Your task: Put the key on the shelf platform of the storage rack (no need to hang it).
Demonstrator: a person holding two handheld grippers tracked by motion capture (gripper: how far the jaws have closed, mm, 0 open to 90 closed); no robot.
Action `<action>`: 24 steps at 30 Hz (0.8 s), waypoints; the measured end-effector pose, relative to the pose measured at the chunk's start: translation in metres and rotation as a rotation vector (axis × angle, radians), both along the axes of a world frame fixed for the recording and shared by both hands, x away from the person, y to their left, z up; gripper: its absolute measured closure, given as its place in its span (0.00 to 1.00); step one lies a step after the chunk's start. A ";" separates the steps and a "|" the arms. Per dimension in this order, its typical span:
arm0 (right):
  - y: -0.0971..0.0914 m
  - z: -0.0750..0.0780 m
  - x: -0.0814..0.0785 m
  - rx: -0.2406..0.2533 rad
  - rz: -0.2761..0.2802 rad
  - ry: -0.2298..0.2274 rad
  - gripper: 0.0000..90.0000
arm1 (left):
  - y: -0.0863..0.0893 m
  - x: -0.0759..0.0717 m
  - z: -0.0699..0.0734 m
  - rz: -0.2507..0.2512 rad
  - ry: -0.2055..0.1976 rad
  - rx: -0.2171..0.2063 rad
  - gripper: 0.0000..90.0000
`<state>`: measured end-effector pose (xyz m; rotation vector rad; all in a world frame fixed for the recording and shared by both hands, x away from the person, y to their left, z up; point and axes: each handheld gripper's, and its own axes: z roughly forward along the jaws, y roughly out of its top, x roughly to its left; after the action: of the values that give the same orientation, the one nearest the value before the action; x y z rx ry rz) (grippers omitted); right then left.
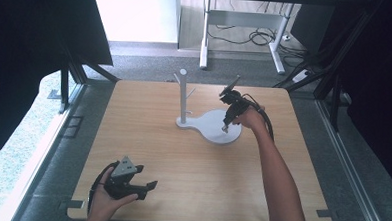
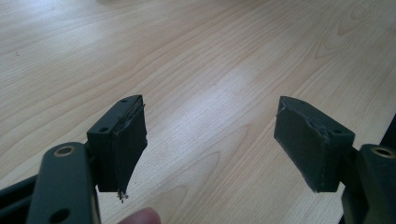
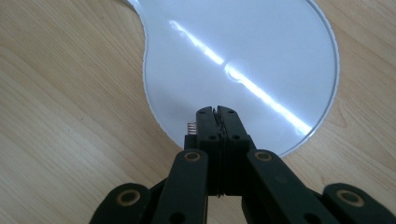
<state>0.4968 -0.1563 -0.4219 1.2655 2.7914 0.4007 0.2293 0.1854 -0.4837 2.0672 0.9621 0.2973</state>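
Note:
A white stand rests on the far middle of the wooden table. Its upright post carries short pegs, and its flat base widens into a round plate. My right gripper points down over that round plate, jaws shut with nothing visible between them. In the right gripper view the shut tips hang just above the glossy white plate, near its edge. My left gripper lies in the hand at the table's front left, jaws wide open. Bare wood shows between its pads.
Black curtains and frame posts flank the table on both sides. Beyond the far edge lie grey carpet, the legs of a white desk and loose cables. A fingertip shows at the bottom of the left gripper view.

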 end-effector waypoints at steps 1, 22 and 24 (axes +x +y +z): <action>0.001 -0.001 0.003 -0.010 -0.001 -0.003 0.99 | 0.002 0.001 0.000 0.006 0.001 0.001 0.28; 0.011 -0.015 0.026 0.009 -0.053 -0.010 0.99 | 0.007 0.002 -0.001 0.013 0.006 -0.007 0.28; 0.012 -0.016 0.027 0.007 -0.049 -0.016 0.99 | 0.006 0.002 -0.001 0.011 0.007 -0.007 0.28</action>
<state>0.5236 -0.1444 -0.4381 1.3226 2.7420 0.4160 0.2317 0.1915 -0.4850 2.0589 0.9779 0.2919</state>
